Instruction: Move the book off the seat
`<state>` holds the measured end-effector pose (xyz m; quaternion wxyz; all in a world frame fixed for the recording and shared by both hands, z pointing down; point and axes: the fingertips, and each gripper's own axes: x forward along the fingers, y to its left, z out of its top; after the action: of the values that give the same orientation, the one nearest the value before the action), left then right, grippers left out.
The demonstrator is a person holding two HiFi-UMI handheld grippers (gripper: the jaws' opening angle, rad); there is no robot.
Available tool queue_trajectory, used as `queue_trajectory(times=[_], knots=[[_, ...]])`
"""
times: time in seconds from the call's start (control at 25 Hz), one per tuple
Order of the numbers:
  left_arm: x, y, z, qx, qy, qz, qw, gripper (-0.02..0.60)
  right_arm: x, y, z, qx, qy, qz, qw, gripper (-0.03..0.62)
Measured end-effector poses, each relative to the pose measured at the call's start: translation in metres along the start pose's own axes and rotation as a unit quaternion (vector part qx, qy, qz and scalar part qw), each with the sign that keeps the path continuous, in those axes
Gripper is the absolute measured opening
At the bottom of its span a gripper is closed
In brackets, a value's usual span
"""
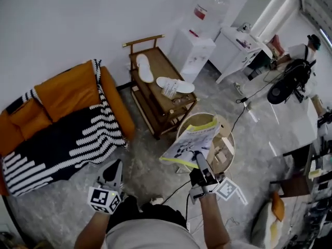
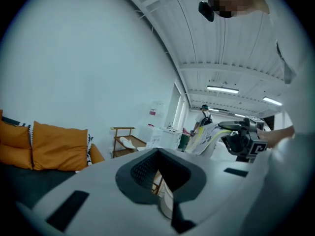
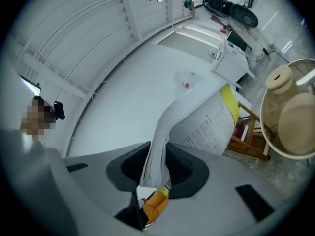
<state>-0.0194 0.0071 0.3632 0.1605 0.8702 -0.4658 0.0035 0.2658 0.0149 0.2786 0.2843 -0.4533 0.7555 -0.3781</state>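
Head view: the right gripper, low and right of centre, is clamped on the near edge of the book. The book hangs in the air in front of the round table, well apart from the orange sofa at the left. The left gripper sits at lower left.

Left gripper view: its jaws are drawn together with nothing between them. The book shows at right of centre.

Right gripper view: the pads pinch a thin sheaf of pages, and the rest of the book bends away toward the upper right. It looks light and floppy, perhaps slick. A hold near the bound edge would probably stop it fanning or slipping.
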Motion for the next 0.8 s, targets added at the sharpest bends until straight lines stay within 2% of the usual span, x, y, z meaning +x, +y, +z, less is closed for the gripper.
queue_trajectory(times=[0.2,0.4,0.56,0.8], knots=[[0.030,-0.095,-0.024,-0.001,0.030,-0.059,0.9978,0.015,-0.100,-0.027,0.037,-0.001,-0.049,-0.037,0.998,0.110],[0.070,-0.187,-0.035,0.031,0.047,-0.126,0.9905,0.015,-0.180,-0.052,0.065,-0.013,-0.083,-0.071,0.994,0.110],[0.096,-0.250,-0.042,0.068,0.068,-0.195,0.9760,0.015,-0.227,-0.063,0.077,-0.010,-0.124,-0.094,0.988,0.112],[0.138,-0.326,-0.048,0.096,0.080,-0.287,0.9497,0.015,-0.275,-0.076,0.087,-0.003,-0.175,-0.129,0.976,0.112]])
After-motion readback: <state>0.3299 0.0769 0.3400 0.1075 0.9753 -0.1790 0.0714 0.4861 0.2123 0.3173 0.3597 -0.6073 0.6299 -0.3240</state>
